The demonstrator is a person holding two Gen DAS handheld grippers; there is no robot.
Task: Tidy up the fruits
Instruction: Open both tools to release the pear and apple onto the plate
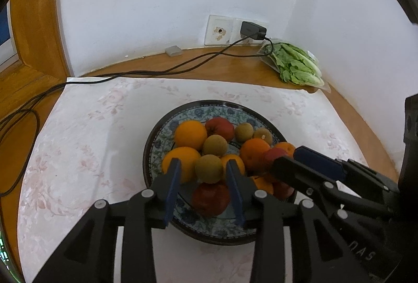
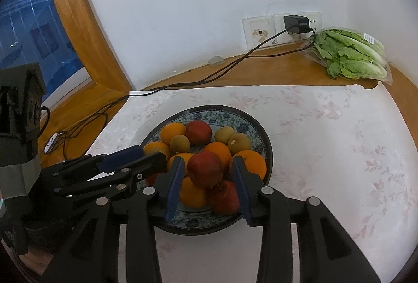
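A blue-patterned plate (image 1: 198, 110) holds a heap of oranges, red apples and brownish-green round fruits; it also shows in the right wrist view (image 2: 248, 123). My left gripper (image 1: 205, 165) is open, its fingers on either side of a brownish-green fruit (image 1: 209, 168) on top of the heap, above a red apple (image 1: 210, 198). My right gripper (image 2: 207, 164) is open, its fingers on either side of a red apple (image 2: 205, 169) on top of the heap. The right gripper enters the left wrist view from the right (image 1: 287, 155). The left gripper enters the right wrist view from the left (image 2: 154, 152).
The plate stands on a pale floral mat (image 1: 78, 139) on a wooden table. A bag of lettuce (image 1: 295, 65) lies at the back right by the wall. A black charger (image 1: 252, 31) sits in a wall socket, its cable (image 1: 130, 72) running across the table's left.
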